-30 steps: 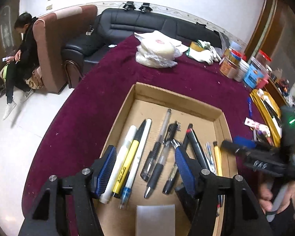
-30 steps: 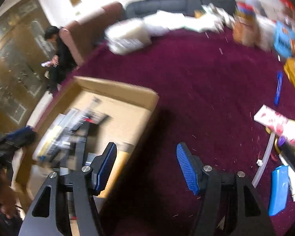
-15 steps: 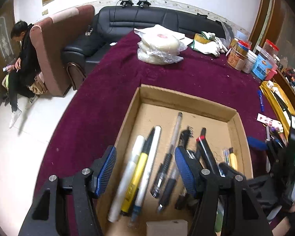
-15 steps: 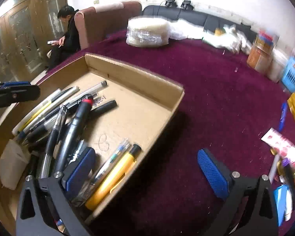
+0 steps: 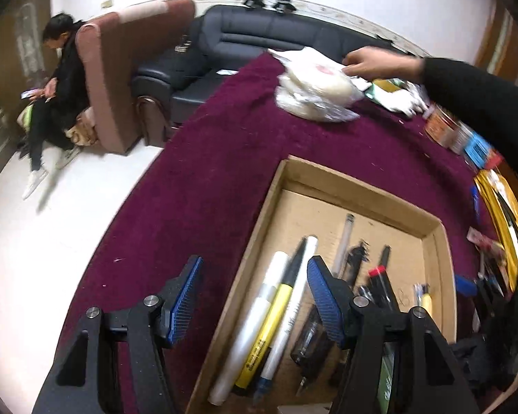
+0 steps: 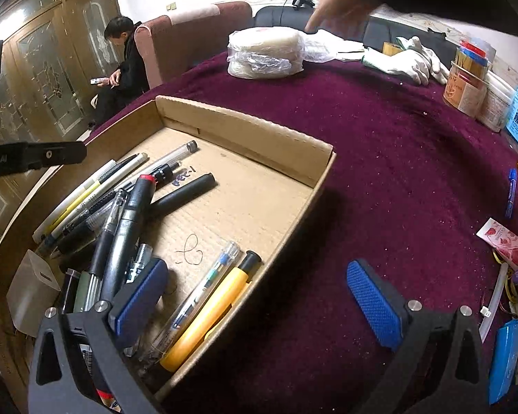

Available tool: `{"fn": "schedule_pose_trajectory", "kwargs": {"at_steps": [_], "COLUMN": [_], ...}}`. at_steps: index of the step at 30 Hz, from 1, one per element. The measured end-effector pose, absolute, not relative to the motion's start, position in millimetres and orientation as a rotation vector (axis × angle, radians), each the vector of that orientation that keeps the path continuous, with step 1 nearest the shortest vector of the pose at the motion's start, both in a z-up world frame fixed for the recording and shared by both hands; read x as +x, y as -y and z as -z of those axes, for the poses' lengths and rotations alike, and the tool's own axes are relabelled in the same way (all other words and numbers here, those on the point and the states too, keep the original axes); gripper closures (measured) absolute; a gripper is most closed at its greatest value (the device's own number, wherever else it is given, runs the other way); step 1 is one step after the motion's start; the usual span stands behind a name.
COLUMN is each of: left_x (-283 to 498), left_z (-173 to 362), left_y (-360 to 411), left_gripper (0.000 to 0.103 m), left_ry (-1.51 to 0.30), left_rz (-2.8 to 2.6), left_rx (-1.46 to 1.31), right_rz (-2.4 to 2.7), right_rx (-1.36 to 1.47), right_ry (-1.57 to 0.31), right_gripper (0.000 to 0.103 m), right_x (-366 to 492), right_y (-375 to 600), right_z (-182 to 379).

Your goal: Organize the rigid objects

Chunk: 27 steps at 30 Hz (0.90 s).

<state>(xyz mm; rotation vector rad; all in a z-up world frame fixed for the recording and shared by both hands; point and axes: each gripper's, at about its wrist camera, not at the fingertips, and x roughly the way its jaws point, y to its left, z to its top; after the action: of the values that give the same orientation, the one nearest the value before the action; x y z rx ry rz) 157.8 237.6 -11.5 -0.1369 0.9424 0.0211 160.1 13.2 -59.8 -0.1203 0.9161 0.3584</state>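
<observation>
A shallow cardboard tray on the maroon cloth holds several pens and markers. Among them are a yellow-and-black marker, a red-banded black pen and a yellow pen beside a clear one by the right wall. My left gripper is open and straddles the tray's left wall, touching nothing. My right gripper stands wide open astride the tray's right wall. Its left pad is over the pens and its right pad over the cloth. Neither gripper holds anything.
A sleeved arm and hand reach across the far side to a plastic-wrapped bundle. White gloves and jars line the back right. A blue pen and small loose items lie to the right. A person sits far left.
The left gripper has shifted left from over the pens to astride the tray's left wall. The right gripper swung over the tray's right wall and its jaws widened. An arm has appeared at the far bundle.
</observation>
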Motion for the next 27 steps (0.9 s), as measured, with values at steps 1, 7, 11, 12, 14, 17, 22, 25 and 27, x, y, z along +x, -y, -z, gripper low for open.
{"fn": "schedule_pose_trajectory", "kwargs": {"at_steps": [1, 7, 11, 12, 14, 17, 22, 25, 27], "left_x": [158, 161, 156, 153, 148, 139, 118, 99, 86], "left_z": [13, 18, 14, 12, 6, -3, -26, -38, -42], "left_y": [-238, -237, -238, -239, -239, -238, -225, -215, -207], "left_gripper": [0.038, 0.038, 0.038, 0.038, 0.038, 0.038, 0.038, 0.038, 0.038], "left_ry": [-0.942, -0.964, -0.939, -0.923, -0.890, -0.851, -0.807, -0.775, -0.764], "left_rz": [-0.041, -0.063, -0.076, -0.083, -0.078, -0.023, 0.065, 0.082, 0.085], "left_rx": [-0.126, -0.089, -0.096, -0.101, -0.104, -0.119, -0.097, -0.105, -0.110], "right_rz": [-0.358, -0.358, -0.358, -0.358, -0.358, -0.358, -0.358, -0.358, -0.358], "right_rx": [-0.120, -0.118, -0.117, -0.117, -0.117, -0.116, -0.116, -0.116, -0.116], "right_ry": [-0.916, -0.916, -0.916, -0.916, -0.916, -0.916, -0.916, -0.916, -0.916], "right_gripper": [0.000, 0.000, 0.000, 0.000, 0.000, 0.000, 0.000, 0.000, 0.000], "right_x": [160, 157, 158, 157, 158, 157, 158, 158, 158], "right_y": [-13, -13, -13, -13, -13, -13, -13, -13, -13], "right_z": [60, 59, 59, 59, 59, 59, 59, 59, 59]}}
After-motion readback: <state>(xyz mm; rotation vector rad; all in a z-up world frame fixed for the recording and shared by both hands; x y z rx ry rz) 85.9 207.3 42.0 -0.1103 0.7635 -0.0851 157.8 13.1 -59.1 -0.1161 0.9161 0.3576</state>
